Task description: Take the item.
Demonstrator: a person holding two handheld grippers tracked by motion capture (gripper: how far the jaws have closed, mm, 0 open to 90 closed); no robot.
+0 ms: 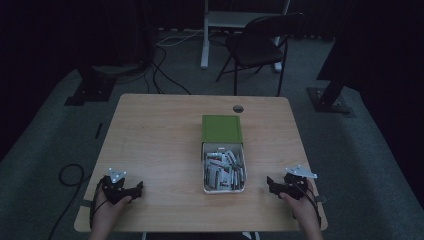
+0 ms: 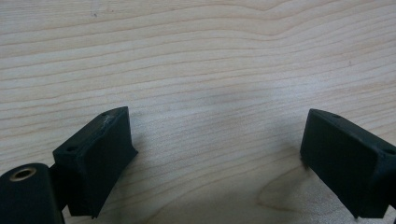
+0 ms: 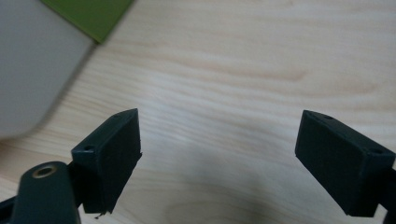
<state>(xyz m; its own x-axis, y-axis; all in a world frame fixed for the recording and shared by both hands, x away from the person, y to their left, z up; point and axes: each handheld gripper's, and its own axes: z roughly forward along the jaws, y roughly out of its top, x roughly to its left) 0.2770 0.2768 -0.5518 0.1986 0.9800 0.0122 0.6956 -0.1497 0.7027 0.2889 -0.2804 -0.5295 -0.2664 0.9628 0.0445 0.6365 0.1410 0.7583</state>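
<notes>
A white open box (image 1: 205, 167) full of several small packets (image 1: 223, 167) sits near the middle of the wooden table (image 1: 160, 135), with its green lid (image 1: 221, 128) lying just behind it. My left gripper (image 1: 137, 189) rests near the front left edge, held by a hand, its jaws wide apart over bare wood (image 2: 215, 93) with nothing between them. My right gripper (image 1: 270, 184) rests near the front right edge, just right of the box, also open and empty. In the right gripper view the white box wall (image 3: 32, 70) and the lid's corner (image 3: 93, 16) lie at upper left.
A round cable hole (image 1: 238, 108) is in the table's far edge. Beyond the table stand a dark folding chair (image 1: 260, 45) and a white desk leg (image 1: 205, 40). Cables (image 1: 165, 70) run over the dark carpet; stand bases sit at both sides.
</notes>
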